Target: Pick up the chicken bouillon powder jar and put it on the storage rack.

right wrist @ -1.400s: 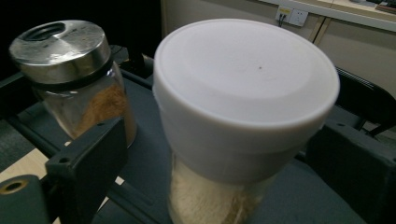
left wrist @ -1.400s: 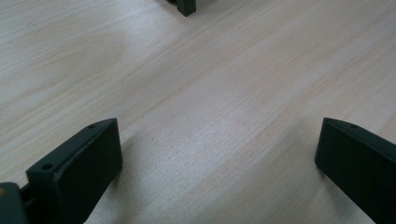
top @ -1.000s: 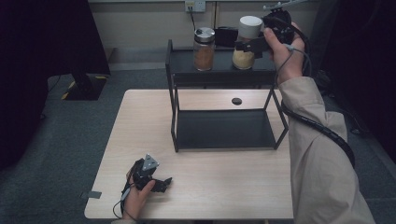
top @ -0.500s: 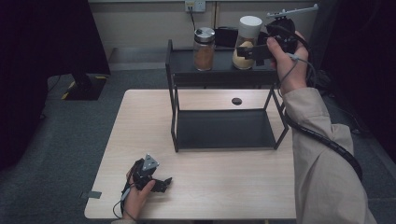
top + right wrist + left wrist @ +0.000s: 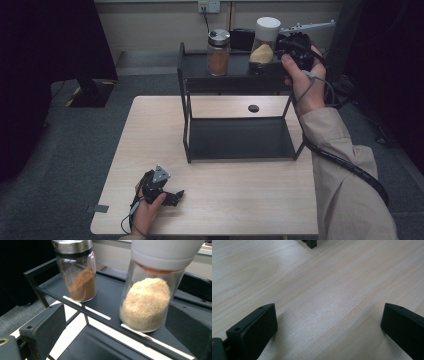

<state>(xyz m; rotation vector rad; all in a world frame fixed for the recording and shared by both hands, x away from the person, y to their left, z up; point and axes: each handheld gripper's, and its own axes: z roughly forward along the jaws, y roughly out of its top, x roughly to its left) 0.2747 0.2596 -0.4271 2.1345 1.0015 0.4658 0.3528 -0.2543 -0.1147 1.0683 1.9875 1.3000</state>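
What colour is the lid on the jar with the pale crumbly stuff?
White; the jar's lid shows best in the right gripper view.

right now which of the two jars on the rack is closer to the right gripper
The white-lidded jar with pale yellowish granules, right beside the right gripper on the rack's top shelf. The silver-capped jar of reddish-brown powder stands farther left.

This looks like a lab or office test room. A plain wooden table (image 5: 225, 200) stands on grey carpet (image 5: 75, 150), with a wall socket (image 5: 208, 6) at 12 o'clock, a cable (image 5: 204, 22) running down from it, and a dark curtain (image 5: 45, 45) at 10 o'clock.
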